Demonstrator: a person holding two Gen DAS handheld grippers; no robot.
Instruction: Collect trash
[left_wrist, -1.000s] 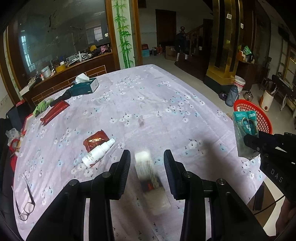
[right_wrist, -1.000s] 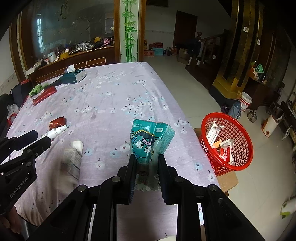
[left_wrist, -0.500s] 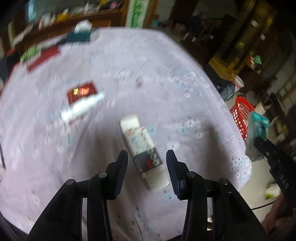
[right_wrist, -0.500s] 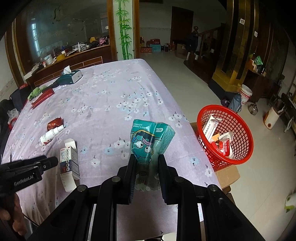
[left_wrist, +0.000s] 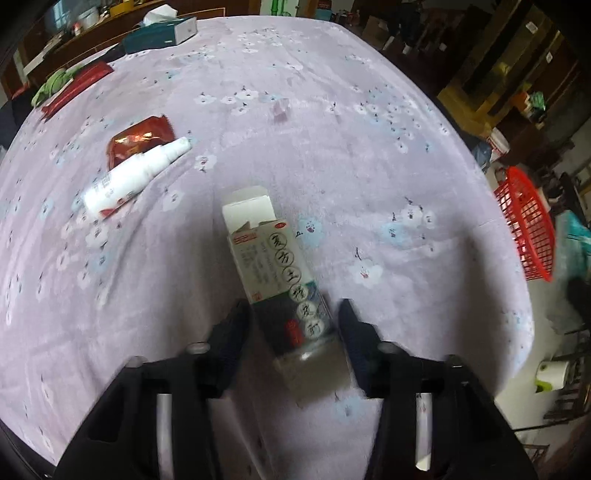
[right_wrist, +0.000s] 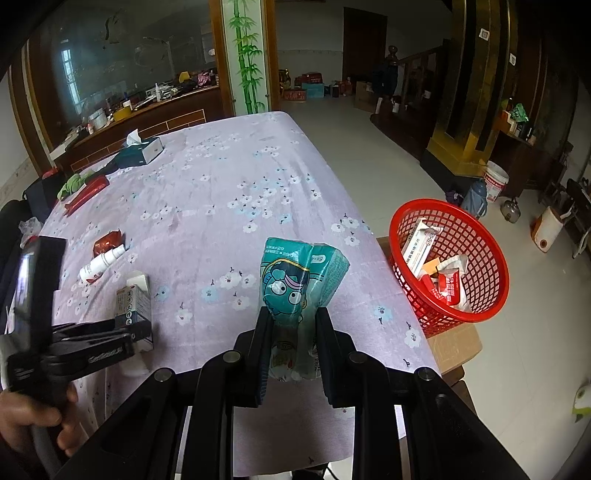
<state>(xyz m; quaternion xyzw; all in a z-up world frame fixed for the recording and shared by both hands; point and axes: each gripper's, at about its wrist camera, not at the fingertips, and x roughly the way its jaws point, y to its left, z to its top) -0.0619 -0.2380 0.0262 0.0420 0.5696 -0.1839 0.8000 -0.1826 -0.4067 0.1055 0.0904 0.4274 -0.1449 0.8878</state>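
beside the desk (right_wrist: 258, 177), off its right edge, a red basket (right_wrist: 491, 258) sits on a cardboard box and already holds a few wrappers and a long white carton, so part of the job looks done. the right tool (right_wrist: 291, 325) is clamped on a teal tissue packet (right_wrist: 299, 277), held up over the near edge of the desk, not yet over the basket. the left tool (left_wrist: 291, 317) hangs with its jaws spread on either side of a small medicine box (left_wrist: 277, 273) lying flat on the cloth, not yet pinching it. farther from the basket than that box lie a white spray bottle (left_wrist: 133, 177) and, touching it, a red foil wrapper (left_wrist: 140, 138), both untouched. i'd say roughly half remains.
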